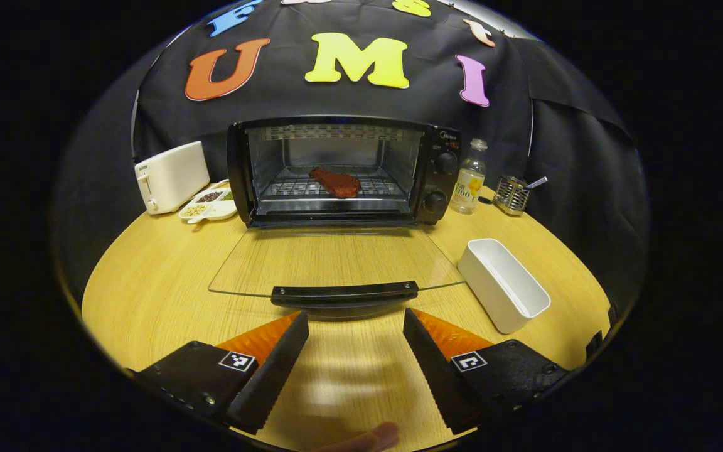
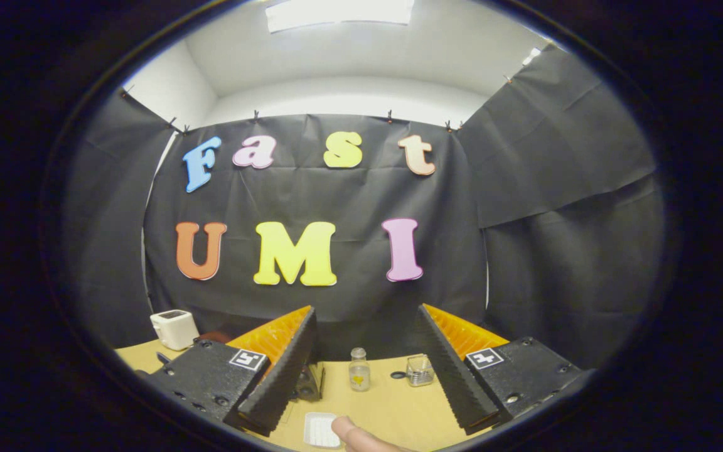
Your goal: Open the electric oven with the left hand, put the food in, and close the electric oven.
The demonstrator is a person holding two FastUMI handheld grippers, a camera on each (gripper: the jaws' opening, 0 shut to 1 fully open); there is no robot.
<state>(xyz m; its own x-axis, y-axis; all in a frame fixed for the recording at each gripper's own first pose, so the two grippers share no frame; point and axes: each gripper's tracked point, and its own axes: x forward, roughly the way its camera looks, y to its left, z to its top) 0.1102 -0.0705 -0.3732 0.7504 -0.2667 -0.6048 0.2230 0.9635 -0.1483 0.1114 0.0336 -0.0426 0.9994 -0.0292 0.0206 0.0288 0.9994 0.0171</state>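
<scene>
Judging by the layout, two steps are done and closing is left: the oven (image 1: 342, 171) door (image 1: 336, 263) is folded flat, the meat (image 1: 335, 182) is set on its rack, and the left gripper (image 1: 355, 336) and right gripper (image 2: 368, 351) are spread and empty.

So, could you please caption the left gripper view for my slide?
Open left gripper faces the oven, door down, food on the rack.
</scene>
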